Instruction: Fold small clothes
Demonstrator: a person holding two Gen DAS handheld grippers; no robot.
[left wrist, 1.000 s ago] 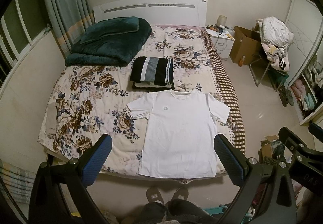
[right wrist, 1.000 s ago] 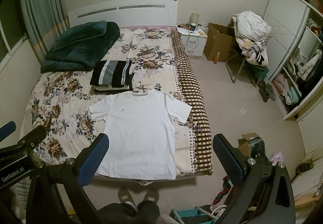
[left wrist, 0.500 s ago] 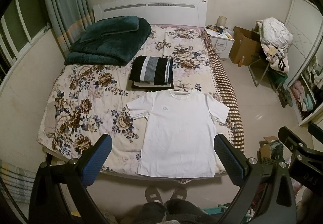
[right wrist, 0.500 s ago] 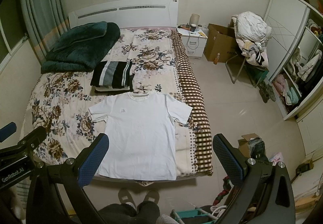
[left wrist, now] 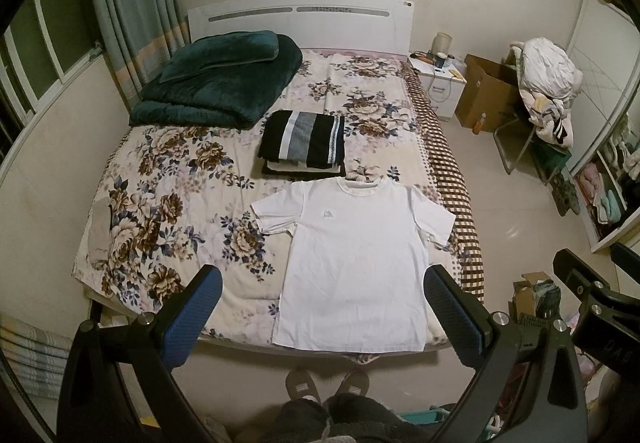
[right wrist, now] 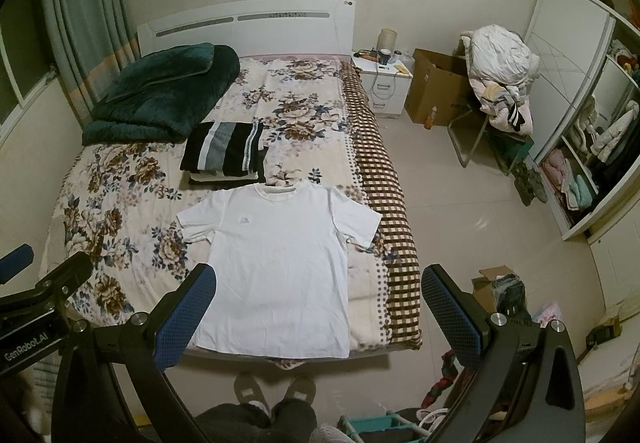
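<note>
Floral bed (left wrist: 168, 203) holds flat white T-shirt (left wrist: 356, 259); "GenRobot.AI" marks left tool (right wrist: 16, 263).

- The bed (left wrist: 168, 211) lies bare along its left edge and at its near left corner
- A white T-shirt (left wrist: 356, 263) covers the near right part, hem at the foot edge
- A folded striped stack (left wrist: 304, 141) sits just behind its collar
- A green blanket (left wrist: 220, 83) fills the far left corner

Slight camera drift; white T-shirt (left wrist: 354, 263) unmoved.
</note>
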